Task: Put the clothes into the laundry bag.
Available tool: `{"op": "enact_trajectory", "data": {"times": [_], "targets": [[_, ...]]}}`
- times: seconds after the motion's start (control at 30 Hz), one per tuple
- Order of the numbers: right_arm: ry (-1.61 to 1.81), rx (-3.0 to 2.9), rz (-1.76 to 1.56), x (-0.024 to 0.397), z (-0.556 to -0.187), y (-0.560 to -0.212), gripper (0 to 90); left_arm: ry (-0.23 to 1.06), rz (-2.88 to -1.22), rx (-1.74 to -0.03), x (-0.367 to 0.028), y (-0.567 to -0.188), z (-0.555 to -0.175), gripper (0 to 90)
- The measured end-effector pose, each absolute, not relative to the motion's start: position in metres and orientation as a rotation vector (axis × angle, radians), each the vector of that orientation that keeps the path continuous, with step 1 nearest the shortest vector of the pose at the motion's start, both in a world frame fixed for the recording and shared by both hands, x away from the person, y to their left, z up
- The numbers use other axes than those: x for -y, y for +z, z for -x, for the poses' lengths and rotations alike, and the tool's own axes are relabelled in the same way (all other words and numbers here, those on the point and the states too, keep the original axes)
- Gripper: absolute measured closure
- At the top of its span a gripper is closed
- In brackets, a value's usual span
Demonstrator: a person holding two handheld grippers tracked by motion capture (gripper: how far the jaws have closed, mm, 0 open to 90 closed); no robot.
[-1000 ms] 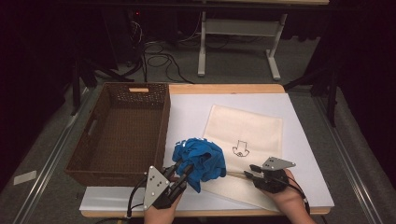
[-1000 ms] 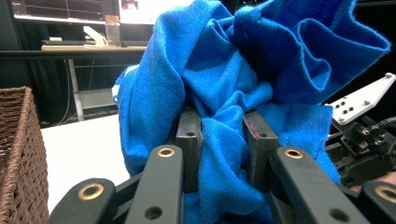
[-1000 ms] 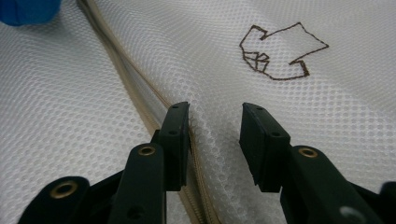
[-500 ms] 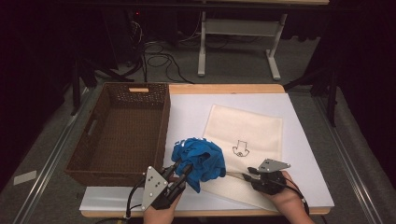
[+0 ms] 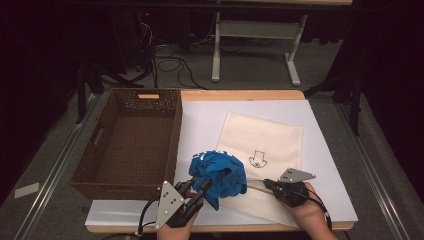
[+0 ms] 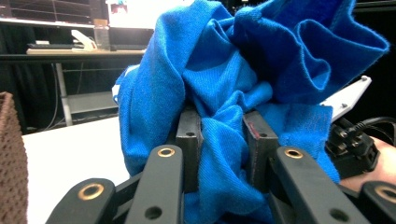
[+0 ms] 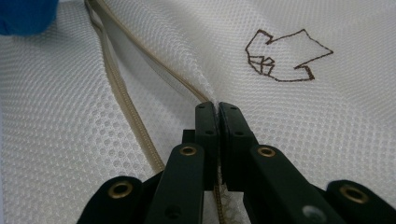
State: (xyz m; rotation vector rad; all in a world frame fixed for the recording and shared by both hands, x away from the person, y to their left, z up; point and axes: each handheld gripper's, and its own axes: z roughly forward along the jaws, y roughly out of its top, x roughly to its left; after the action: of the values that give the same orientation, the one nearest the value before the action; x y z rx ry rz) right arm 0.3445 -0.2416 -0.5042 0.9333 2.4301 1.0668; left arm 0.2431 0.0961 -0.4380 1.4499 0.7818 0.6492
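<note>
Now blue cloth [image 6: 224, 93] bunches between left jaws; mesh bag [image 7: 299, 121] edge pinched in right jaws.

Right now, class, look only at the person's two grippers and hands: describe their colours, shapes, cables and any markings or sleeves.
Both the left gripper and the right gripper are black, each topped by a grey three-cornered plate dotted with small holes. Their jaws are flat black bars on linked arms with brass-coloured rivets. A thin black cable trails from each gripper. The hands show no sleeves or gloves.
</note>
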Motion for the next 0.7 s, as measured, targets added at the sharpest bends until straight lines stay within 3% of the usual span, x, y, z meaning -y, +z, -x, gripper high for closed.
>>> {"op": "enact_trajectory", "data": {"times": [0.7], "targets": [[1.192, -2.361, -0.940, 0.245, -0.342, -0.487, 88.1, 0.623, -1.541, -0.757, -0.035, -0.464, -0.258, 72.5]]}}
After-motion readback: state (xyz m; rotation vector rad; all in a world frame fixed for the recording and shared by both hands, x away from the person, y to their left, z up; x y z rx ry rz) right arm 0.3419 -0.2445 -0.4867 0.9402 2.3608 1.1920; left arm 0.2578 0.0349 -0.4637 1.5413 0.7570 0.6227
